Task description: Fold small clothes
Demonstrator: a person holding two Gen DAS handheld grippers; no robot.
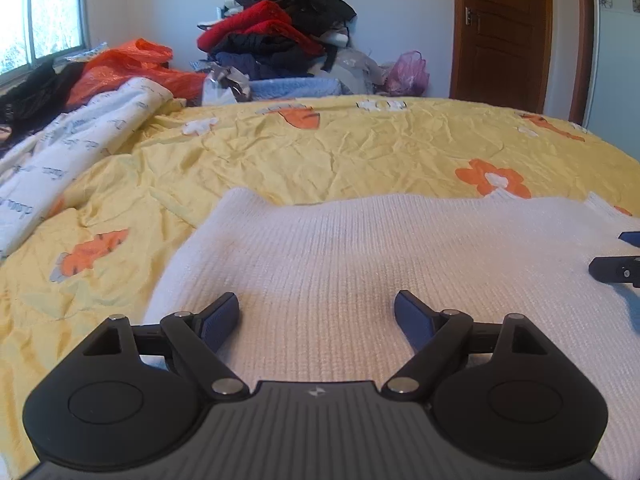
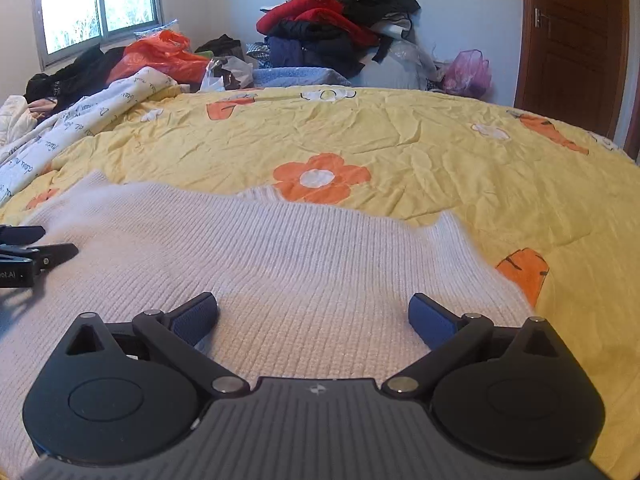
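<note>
**White knit spread flat, both grippers wide and empty above it**

Far left of the bed point(image 1: 360, 148): rumpled printed sheet point(image 1: 60, 152) along the left edge, orange bag point(image 1: 132, 64) beyond it near the window point(image 1: 40, 16). Past the far edge, a tall clothes pile point(image 1: 280, 24); door point(image 1: 500, 32) at far right.

On the yellow flowered cover, near edge: white knit garment point(image 1: 340, 248), lying flat, long axis running left to right across both views. Far hem uneven, with a raised left corner in the left wrist view and a small notch near the middle in the right wrist view.

Left gripper point(image 1: 316, 312): jaws spread wide, nothing between the pads, tilted down over the left half of the knit. Contact with the fabric not clear; looks like hovering just above.

Right gripper point(image 2: 314, 314): jaws likewise spread wide and empty, over the right half of the same garment point(image 2: 300, 256), with the knit's right edge just to its right. Tips of each gripper visible at the side margin of the other's view, so side by side, near one another.

Judged step: between folds, nothing pinched. Garment stretching straight ahead of both grippers and sideways past them. Left corners nearer the left gripper, right edge nearer the right. Likely next: pinching the near hem or side edges and carrying them across, short axis away from the near edge.
</note>
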